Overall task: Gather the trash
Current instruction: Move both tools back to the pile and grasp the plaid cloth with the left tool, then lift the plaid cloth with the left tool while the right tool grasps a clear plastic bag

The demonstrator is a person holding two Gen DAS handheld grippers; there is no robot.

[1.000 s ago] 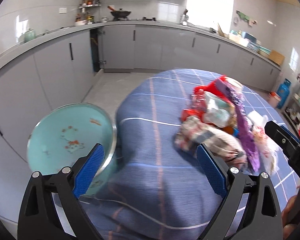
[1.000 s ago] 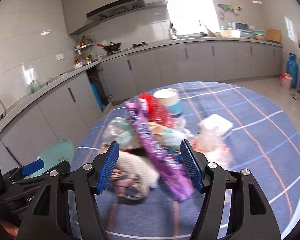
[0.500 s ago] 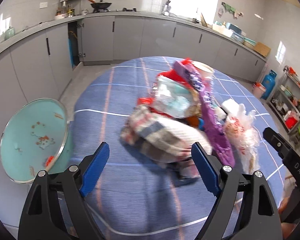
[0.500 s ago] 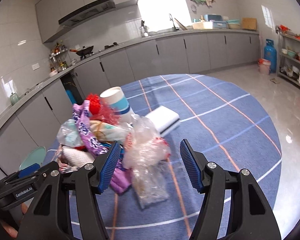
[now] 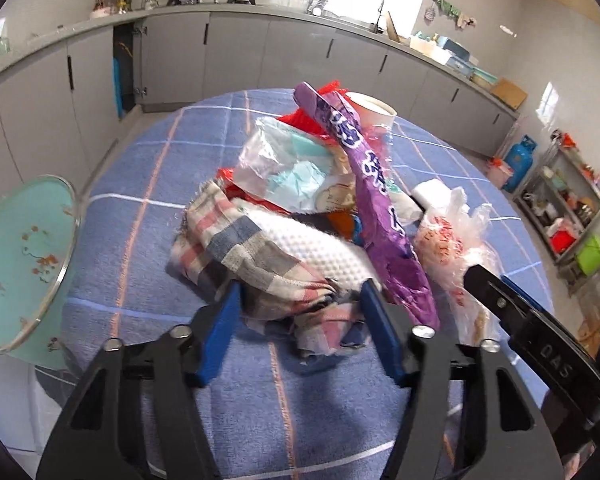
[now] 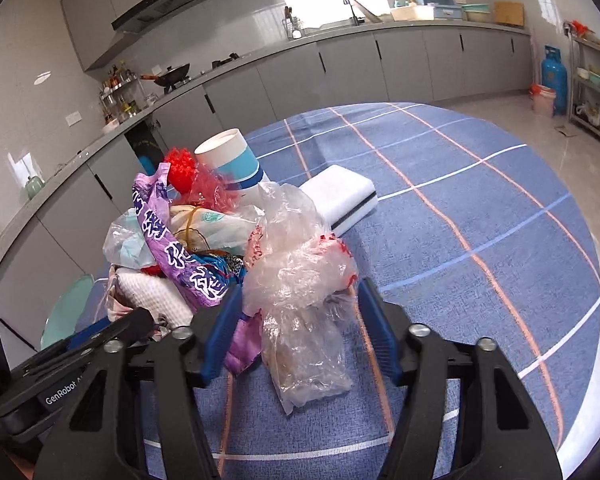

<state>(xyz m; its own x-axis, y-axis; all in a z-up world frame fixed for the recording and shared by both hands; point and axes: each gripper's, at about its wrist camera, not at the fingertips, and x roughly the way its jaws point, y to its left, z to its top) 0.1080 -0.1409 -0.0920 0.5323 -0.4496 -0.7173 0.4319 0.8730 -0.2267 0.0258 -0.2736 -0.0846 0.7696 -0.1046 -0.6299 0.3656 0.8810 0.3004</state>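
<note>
Round surface (image 5: 148, 184) under a blue cloth with white and orange grid lines; grey kitchen cabinets (image 5: 236, 52) run along the far walls.

Far left, off the edge of the surface: a pale green basin (image 5: 20, 256) with a metal rim, tilted toward the camera, small orange marks inside.

Trash heap sits near the middle of the surface, piled loosely. Left part: a plaid cloth (image 5: 236, 248) in blue, pink and white, bunched, with a white dimpled sheet (image 5: 320, 244) lying on it. Left tool (image 5: 300, 320) straddles the near end of the plaid cloth; jaws closing, cloth between the blue pads (image 5: 220, 332), left pad just touching fabric, right pad at the cloth's edge. Firm pinch cannot be confirmed.

Above the cloth: clear bag with pale teal contents (image 5: 288, 164), red wrapper (image 5: 304, 122) behind it. A long purple wrapper (image 5: 376, 200) with white lettering leans diagonally across the pile. White paper cup with blue band (image 6: 232, 160) stands upright at the back.

Right part: crumpled clear plastic bag (image 6: 300, 280) with red print, slumped to the cloth. Right tool (image 6: 300, 320) straddles it; jaws closing, bag between the pads, left pad against the plastic, right pad near it.

Just right of the heap: white foam block (image 6: 340, 196), flat.
</note>
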